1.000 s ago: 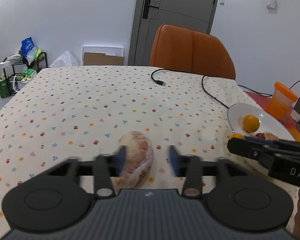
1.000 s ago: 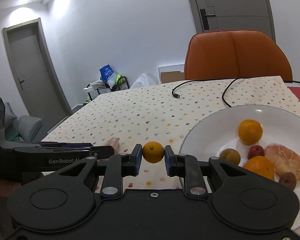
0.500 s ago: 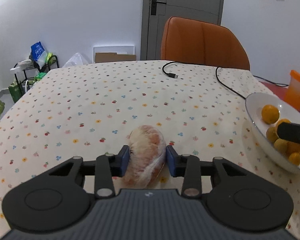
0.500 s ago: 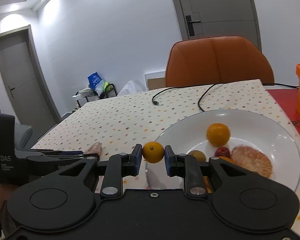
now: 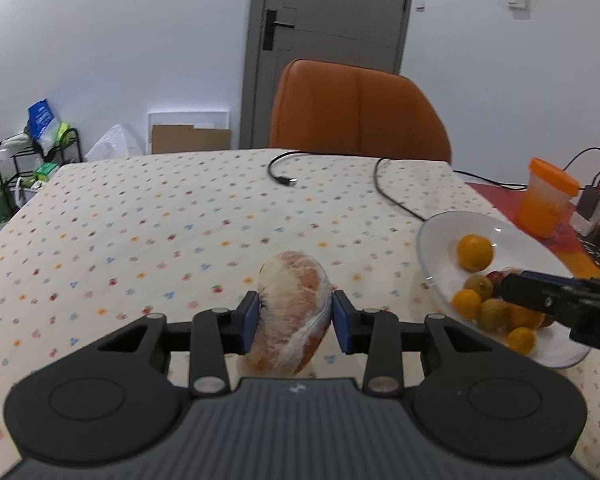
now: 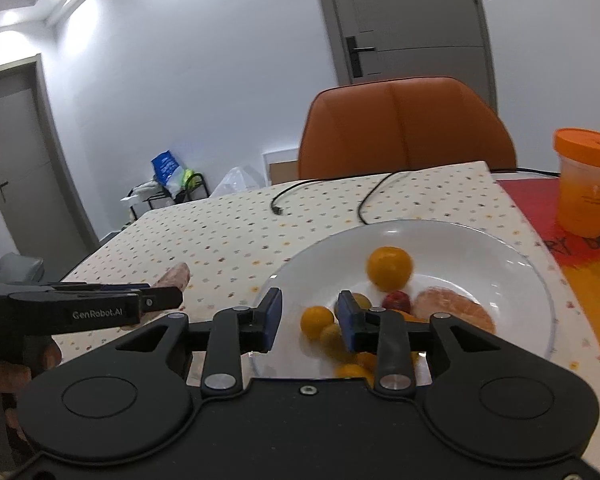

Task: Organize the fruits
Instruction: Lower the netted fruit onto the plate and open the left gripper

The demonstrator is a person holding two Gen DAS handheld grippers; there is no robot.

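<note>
The left wrist view looks low along its gripper from the near edge of the dotted cream tablecloth-covered tabletop (image 5: 148, 216), facing the far edge and the orange padded chair (image 5: 358, 114). The right wrist view faces the same way, close above the white round plate (image 6: 512, 264) at the right edge. Both share the chair, the plate and the grey door (image 5: 332, 20).

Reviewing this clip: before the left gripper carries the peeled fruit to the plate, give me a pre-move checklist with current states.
1. Left gripper shut on the peeled grapefruit, both pads touching: ok.
2. Grapefruit lifted clear of the tablecloth: cannot tell.
3. Right gripper open, holding nothing: ok.
4. Small orange inside the white plate: ok.
5. Right gripper out of the drop zone: not ok, it hovers over the plate's near side.
6. Bare space on the plate: ok, the far half is free.
</note>
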